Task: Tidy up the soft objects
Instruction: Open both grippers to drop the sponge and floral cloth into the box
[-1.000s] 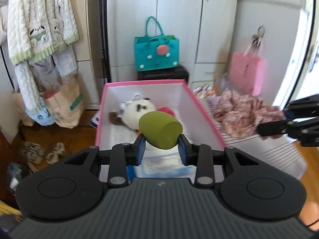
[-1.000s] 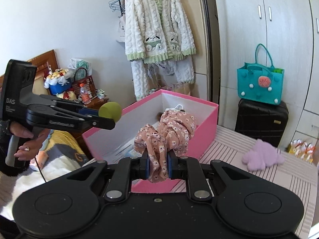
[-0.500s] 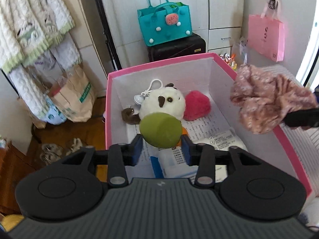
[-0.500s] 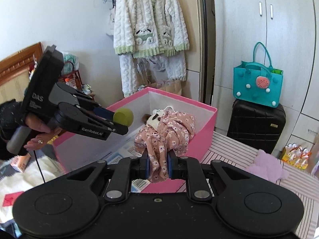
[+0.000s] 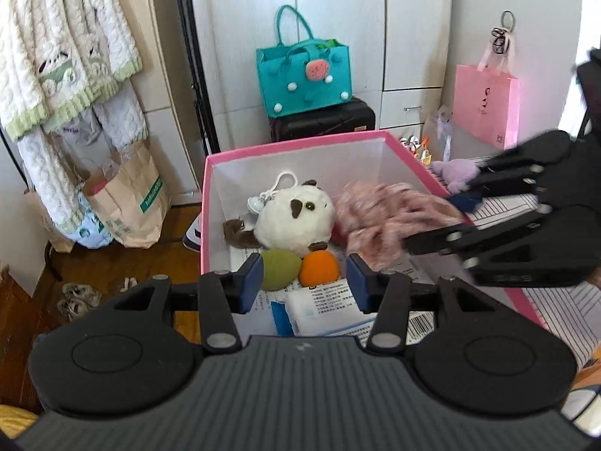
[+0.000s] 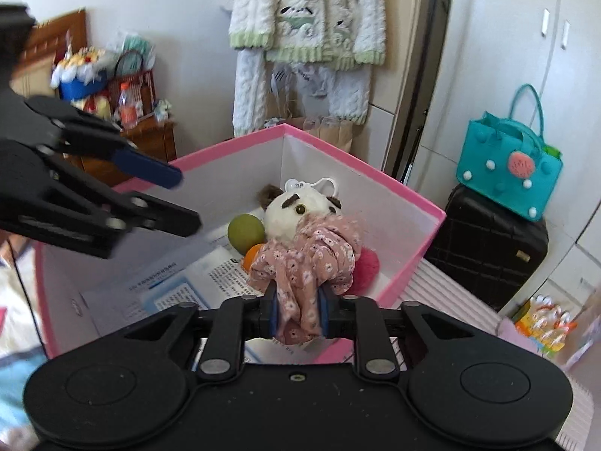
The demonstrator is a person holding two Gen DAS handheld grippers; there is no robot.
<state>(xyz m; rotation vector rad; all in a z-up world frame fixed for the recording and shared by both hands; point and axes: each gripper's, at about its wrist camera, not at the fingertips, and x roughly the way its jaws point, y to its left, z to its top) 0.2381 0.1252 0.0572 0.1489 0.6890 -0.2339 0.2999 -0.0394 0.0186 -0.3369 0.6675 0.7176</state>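
Left gripper (image 5: 302, 278) spread over the box (image 5: 293, 145), just been opening; green ball (image 5: 280, 268) down inside, beside the orange one (image 5: 320, 273). Right gripper (image 6: 298, 312) loosening too, scrunchie (image 6: 306, 263) between its pads yet.

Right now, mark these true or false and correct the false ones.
1. The green ball lies in the pink box beside the orange ball. True.
2. The left tool grips the green ball. False: its jaws have just been opening, empty; the ball rests in the box.
3. The purple plush is inside the box. False: it lies outside, on the striped surface.
4. The teal bag stands on the black suitcase. True.
5. The right tool is empty. False: the floral scrunchie sits between its pads; its jaws have just been opening.
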